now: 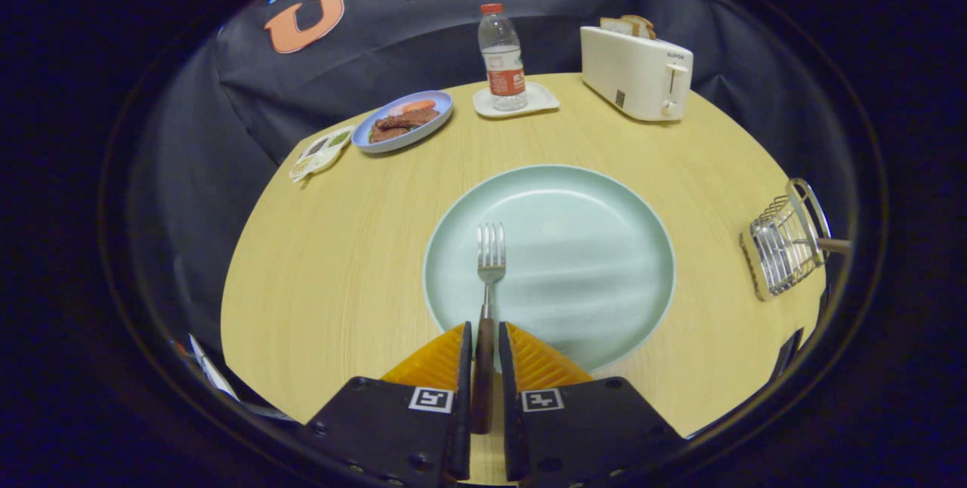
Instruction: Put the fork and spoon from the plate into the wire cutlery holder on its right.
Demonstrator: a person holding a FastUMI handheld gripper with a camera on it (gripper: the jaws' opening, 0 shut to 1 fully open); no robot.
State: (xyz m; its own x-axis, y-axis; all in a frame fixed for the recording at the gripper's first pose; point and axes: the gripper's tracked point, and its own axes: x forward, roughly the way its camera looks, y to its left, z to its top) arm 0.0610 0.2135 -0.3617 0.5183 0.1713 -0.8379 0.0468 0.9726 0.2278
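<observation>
A pale green plate (574,261) lies in the middle of the round wooden table (325,276). A fork (489,261) with a dark handle points away from me, its tines over the plate's left half. Its handle runs back between my two fingers. My gripper (483,331) sits at the plate's near rim, shut on that handle. The wire cutlery holder (786,242) stands to the right of the plate near the table's edge. A brown handle (833,245) pokes out of the holder's right side; what it belongs to is hidden.
Beyond the plate, at the back of the table, stand a white toaster (638,72) holding bread, a water bottle (502,57) on a small white tray, a blue plate of food (404,122) and a small sauce dish (321,152).
</observation>
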